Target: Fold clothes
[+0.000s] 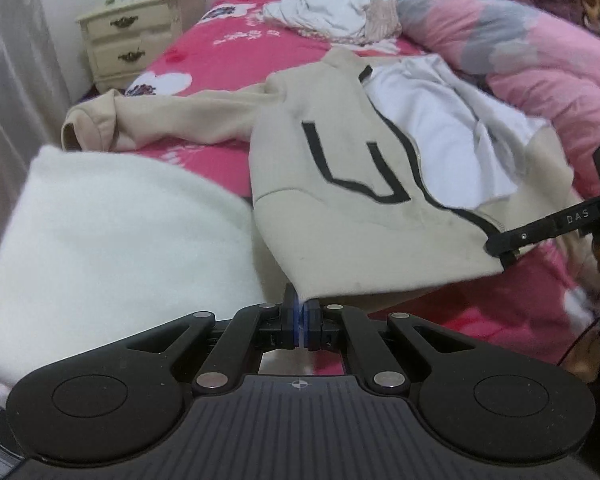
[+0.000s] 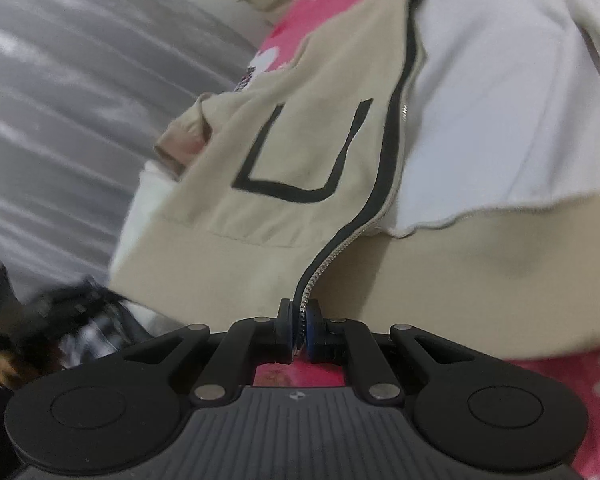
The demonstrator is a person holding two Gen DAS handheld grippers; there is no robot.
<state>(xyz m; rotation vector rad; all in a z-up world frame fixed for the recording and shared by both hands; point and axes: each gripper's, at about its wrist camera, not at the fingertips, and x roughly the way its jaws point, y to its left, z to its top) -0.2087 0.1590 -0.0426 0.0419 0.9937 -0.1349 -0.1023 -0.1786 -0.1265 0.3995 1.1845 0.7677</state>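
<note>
Pink floral sheet covers the bed [image 1: 236,46], the landmark for what follows. Across its middle lies the task's garment, a beige zip-front jacket [image 1: 340,208] with black trim and a white lining turned out on 1 side; 1 sleeve trails toward the bed's edge nearest the cream nightstand [image 1: 130,42]. A white fleece [image 1: 112,236] lies at the bed's near edge just beside the jacket, and a heap of other clothes [image 1: 332,12] sits toward the bed's far end.

The left tool [image 1: 301,322] is fully closed, pinching the jacket's bottom hem at 1 corner. The right tool [image 2: 299,330] is closed to a narrow slit, gripping the hem at the foot of the zipper [image 2: 320,268].

Step in hand, as judged: the front panel is lifted by its hem for spreading or closing. The next move likely calls for both grips held firm, the panel drawn taut and laid flat on the bed.
</note>
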